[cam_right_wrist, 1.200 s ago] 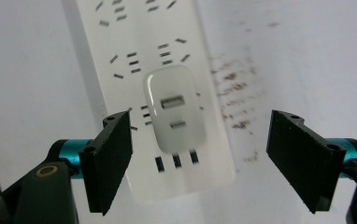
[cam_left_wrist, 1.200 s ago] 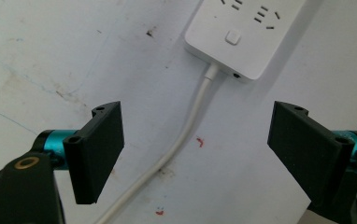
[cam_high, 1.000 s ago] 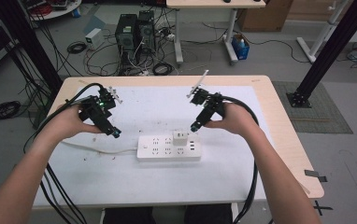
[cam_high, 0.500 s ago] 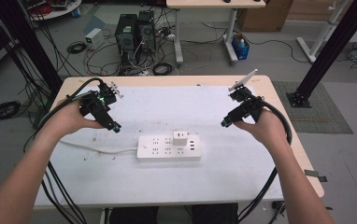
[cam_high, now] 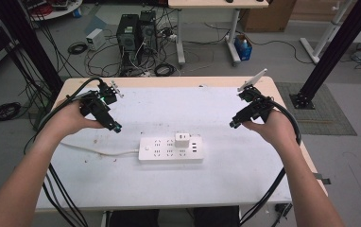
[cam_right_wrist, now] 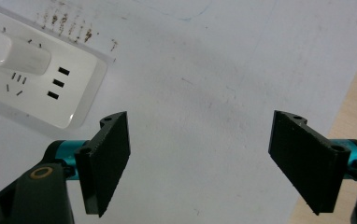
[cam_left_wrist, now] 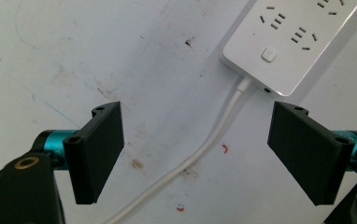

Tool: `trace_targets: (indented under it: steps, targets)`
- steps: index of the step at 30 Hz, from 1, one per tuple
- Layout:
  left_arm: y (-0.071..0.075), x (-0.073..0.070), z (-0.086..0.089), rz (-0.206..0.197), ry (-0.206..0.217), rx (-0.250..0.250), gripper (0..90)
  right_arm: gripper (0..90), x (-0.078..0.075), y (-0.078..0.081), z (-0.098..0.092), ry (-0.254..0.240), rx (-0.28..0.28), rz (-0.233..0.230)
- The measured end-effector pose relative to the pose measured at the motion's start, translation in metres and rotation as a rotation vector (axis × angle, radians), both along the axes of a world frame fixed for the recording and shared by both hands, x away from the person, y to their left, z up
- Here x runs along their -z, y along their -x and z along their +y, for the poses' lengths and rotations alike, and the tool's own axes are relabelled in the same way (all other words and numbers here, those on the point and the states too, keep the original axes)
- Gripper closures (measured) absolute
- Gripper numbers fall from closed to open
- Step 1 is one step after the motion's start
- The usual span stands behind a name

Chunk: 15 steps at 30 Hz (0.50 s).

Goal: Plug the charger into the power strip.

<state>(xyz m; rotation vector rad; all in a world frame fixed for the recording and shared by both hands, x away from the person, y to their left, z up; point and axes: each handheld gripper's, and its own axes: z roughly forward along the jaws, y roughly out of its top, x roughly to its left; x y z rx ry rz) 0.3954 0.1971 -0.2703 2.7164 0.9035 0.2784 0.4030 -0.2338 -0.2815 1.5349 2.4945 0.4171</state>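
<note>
Now I am holding both hands off the strip (cam_high: pixel 170 150), which is lying flat mid-table with the white plug (cam_high: pixel 182 140) seated upright in its top row. Over the last second my right gripper (cam_high: pixel 235 124) has been pulling away from the plug, from just above it out toward the table's right edge, and its jaws are standing wide apart with nothing between them. My left gripper (cam_high: pixel 116 127) is hovering left of the strip, roughly where it was, jaws likewise apart and empty; below it the cord (cam_left_wrist: pixel 214 140) is running from the strip's switch end. Judging by the retreat and the seated plug, I am taking the plugging-in as done, with no grasp left to release.
</note>
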Motion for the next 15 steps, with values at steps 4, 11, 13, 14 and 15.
trace_targets:
  steps: [4, 11, 13, 14, 15]
  targets:
    - [-0.0006, 0.0011, -0.0009, 0.003, -0.012, -0.003, 18.8, 20.4, 0.0025, -0.0001, -0.0003, 0.007, -0.004, 0.008]
    - [0.0010, 0.0017, -0.0019, 0.001, -0.009, -0.003, 18.7, 20.4, 0.0044, 0.0000, -0.0007, 0.014, -0.010, 0.014]
    - [0.0015, 0.0007, -0.0014, -0.004, -0.010, -0.005, 18.8, 20.4, 0.0038, 0.0004, -0.0001, 0.013, -0.018, 0.010]
    - [0.0018, 0.0005, -0.0013, -0.007, -0.005, -0.007, 18.7, 20.4, 0.0033, 0.0008, 0.0004, 0.006, -0.016, 0.010]
    - [0.0019, -0.0001, -0.0010, -0.010, -0.005, -0.006, 18.8, 20.3, 0.0029, 0.0009, 0.0004, 0.005, -0.019, 0.006]
